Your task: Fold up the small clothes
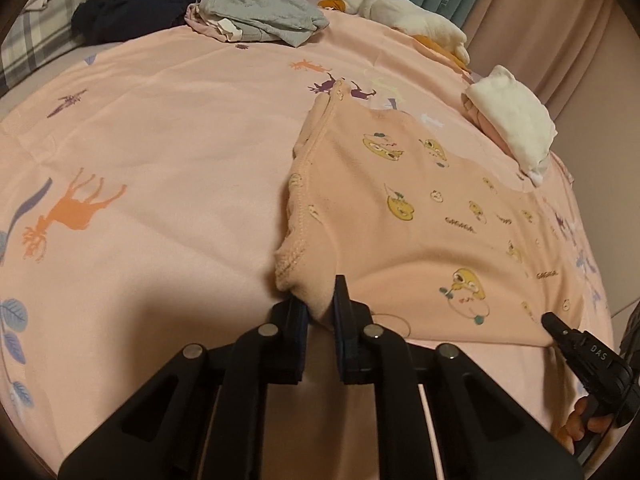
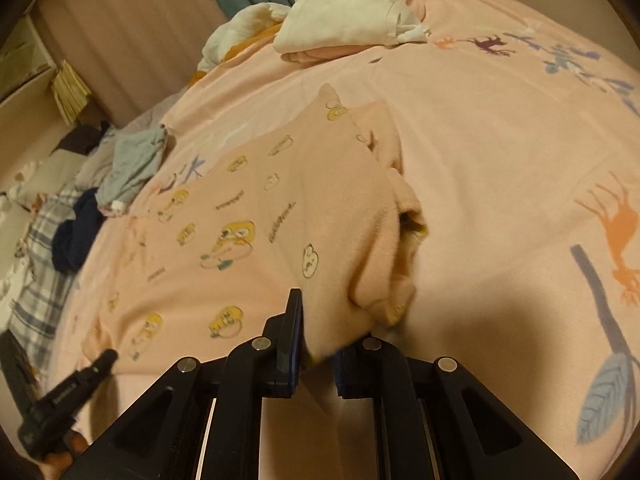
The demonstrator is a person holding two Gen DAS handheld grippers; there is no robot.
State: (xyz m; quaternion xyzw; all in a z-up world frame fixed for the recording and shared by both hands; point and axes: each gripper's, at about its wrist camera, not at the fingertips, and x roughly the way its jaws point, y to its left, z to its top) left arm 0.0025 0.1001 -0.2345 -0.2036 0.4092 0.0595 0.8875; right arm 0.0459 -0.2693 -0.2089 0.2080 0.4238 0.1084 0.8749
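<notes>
Black fingers of the left gripper [image 1: 320, 312] are closed on one near corner of a peach printed garment [image 1: 400, 208], fabric bunched between the pads. The right gripper [image 2: 316, 348] is likewise clamped on the opposite near corner, with cloth drawn in between its fingers; each tool appears at the edge of the other's view.

Location: the garment lies spread on a pink bedcover [image 1: 160, 140], near edge lifted, far portion flat. A folded white and pink pile [image 1: 512, 128] sits just beside its far edge, toward the bed's side. A grey garment [image 1: 260, 12] and a dark bundle [image 1: 136, 4] lie well apart at the far end, with other loose white clothing [image 1: 416, 20] near the curtain.

Risks, as judged:
- Both grips hold only a small bite of a thick hem; uneven pull could let a corner slip out.
- The bunched seam on the right-hand side looks rolled under; folding over it would trap a crease.
- Carrying the near edge forward too far could push into the folded pile and upset it.
- The bedcover is soft and similar in colour; a low pinch could catch it too.
</notes>
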